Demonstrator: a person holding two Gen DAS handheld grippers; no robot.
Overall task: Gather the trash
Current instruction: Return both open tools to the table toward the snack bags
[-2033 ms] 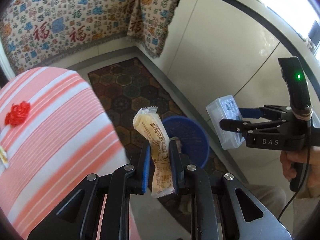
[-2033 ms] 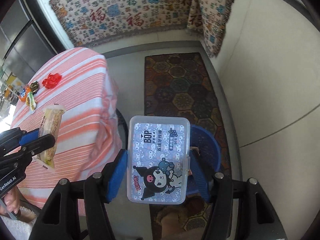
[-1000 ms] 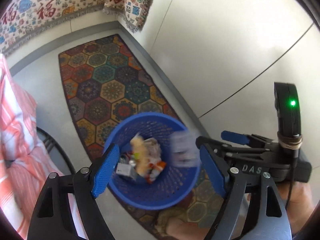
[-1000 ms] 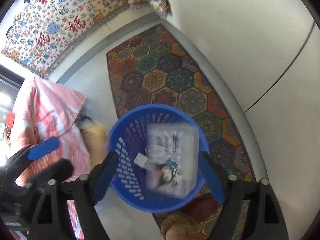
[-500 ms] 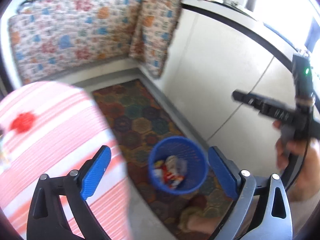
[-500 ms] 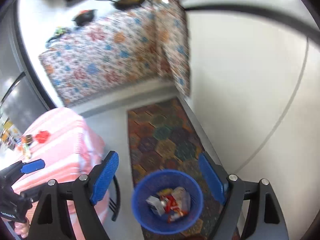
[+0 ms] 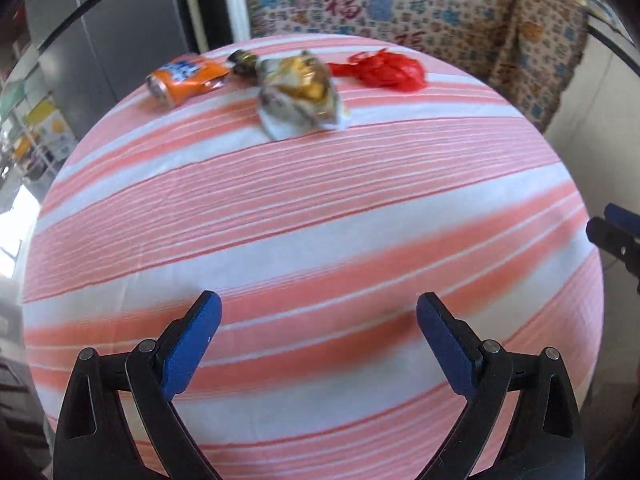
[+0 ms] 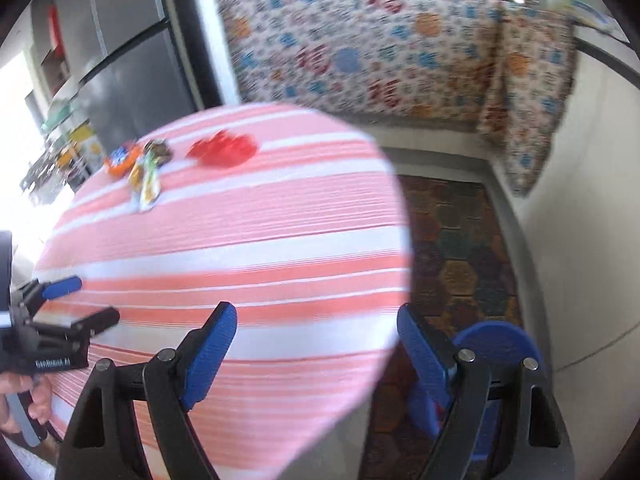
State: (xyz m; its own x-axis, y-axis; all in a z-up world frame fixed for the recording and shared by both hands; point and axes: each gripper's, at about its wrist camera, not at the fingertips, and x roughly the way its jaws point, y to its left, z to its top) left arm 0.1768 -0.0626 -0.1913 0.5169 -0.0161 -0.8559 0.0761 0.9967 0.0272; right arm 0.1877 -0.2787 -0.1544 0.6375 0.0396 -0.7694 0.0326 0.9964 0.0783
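Note:
Both grippers hang over a round table covered in a pink-and-white striped cloth. My left gripper is open and empty above the table's near side. At the far side lie an orange soda can, a dark small wrapper, a crumpled silvery snack bag and a red plastic bag. My right gripper is open and empty over the table's right edge; its view shows the red bag, the snack bag and the can. The blue bin stands on the floor behind its right finger.
A patterned rug lies on the floor right of the table. A cloth-covered bench runs along the back wall, with a white cabinet front at right. A grey fridge stands at left. A hand holding the left gripper shows in the right wrist view.
Both grippers let their items fall into the blue bin, then swung left and up from the bin to above the striped table. Both are now empty.

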